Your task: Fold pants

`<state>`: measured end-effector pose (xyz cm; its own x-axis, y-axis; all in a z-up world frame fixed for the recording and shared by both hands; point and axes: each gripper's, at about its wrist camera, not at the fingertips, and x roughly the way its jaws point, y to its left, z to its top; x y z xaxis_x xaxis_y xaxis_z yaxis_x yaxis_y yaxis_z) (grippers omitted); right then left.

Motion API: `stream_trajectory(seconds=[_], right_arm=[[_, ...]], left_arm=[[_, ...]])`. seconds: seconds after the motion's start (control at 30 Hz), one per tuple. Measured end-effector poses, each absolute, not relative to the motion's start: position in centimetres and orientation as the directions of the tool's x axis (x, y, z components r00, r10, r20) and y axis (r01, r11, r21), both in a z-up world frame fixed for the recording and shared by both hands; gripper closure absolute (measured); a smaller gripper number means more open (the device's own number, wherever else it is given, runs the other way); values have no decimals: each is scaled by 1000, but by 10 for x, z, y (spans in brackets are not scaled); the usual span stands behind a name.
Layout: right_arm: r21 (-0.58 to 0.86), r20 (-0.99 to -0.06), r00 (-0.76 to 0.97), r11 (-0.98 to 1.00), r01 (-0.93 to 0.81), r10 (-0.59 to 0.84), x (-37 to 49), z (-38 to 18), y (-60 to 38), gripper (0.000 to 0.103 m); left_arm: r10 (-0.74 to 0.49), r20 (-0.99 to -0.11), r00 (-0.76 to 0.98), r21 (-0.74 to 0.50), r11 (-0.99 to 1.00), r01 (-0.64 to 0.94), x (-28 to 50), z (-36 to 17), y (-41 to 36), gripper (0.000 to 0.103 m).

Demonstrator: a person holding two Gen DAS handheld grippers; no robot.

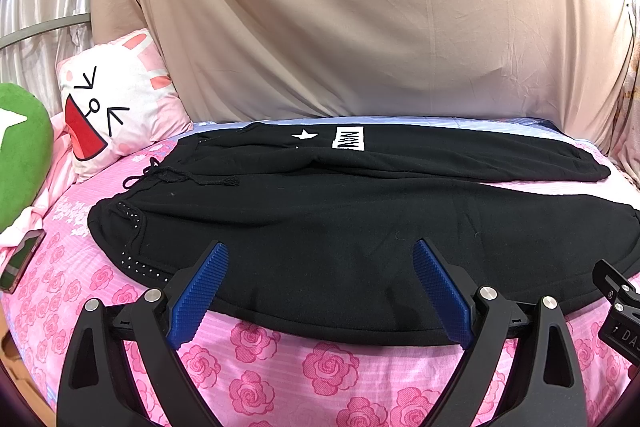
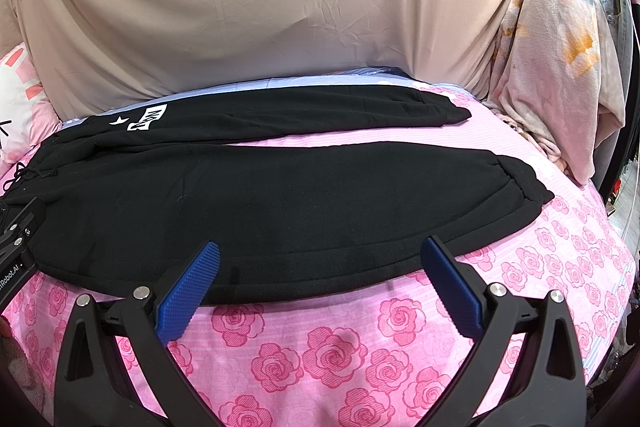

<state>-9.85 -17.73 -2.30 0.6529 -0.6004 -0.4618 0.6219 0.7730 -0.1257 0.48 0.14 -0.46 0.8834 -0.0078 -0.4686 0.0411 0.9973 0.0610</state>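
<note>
Black sweatpants [image 1: 320, 211] lie spread flat on a pink rose-print bed [image 1: 328, 367], waistband and drawstring to the left, both legs running right and apart. A white star and label mark the far leg. My left gripper [image 1: 320, 259] is open and empty, hovering over the near leg's front edge near the waist. In the right wrist view the pants [image 2: 280, 199] show both cuffs at the right. My right gripper [image 2: 320, 255] is open and empty over the near leg's front edge. The left gripper's body shows at the left edge [image 2: 16, 239].
A white cartoon-face pillow [image 1: 116, 107] and a green plush [image 1: 20, 155] sit at the left. A phone [image 1: 20, 259] lies on the bed's left edge. A beige sheet [image 1: 340, 19] hangs behind. A pale blanket [image 2: 560, 67] is heaped at the right.
</note>
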Motion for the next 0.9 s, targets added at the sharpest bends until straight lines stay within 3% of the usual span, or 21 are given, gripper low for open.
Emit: stream_trajectory(seconds=[0.4,0.67,0.9], right_arm=[[-120,-471,654,777,618,-592,-99,-24,-178,5],[-32,-566,666,820,571,-486,-96,-23,-204,5],[-212,-514,606,775,595,-607,-77,12,-285,5]], left_arm=[[-23,-489,872,40,998,48,5,-9,6,11],[-122,-547,828,-62,992,106,14,-5,20,11],[-92,-548,831,-4,994,108,75,41,58,11]])
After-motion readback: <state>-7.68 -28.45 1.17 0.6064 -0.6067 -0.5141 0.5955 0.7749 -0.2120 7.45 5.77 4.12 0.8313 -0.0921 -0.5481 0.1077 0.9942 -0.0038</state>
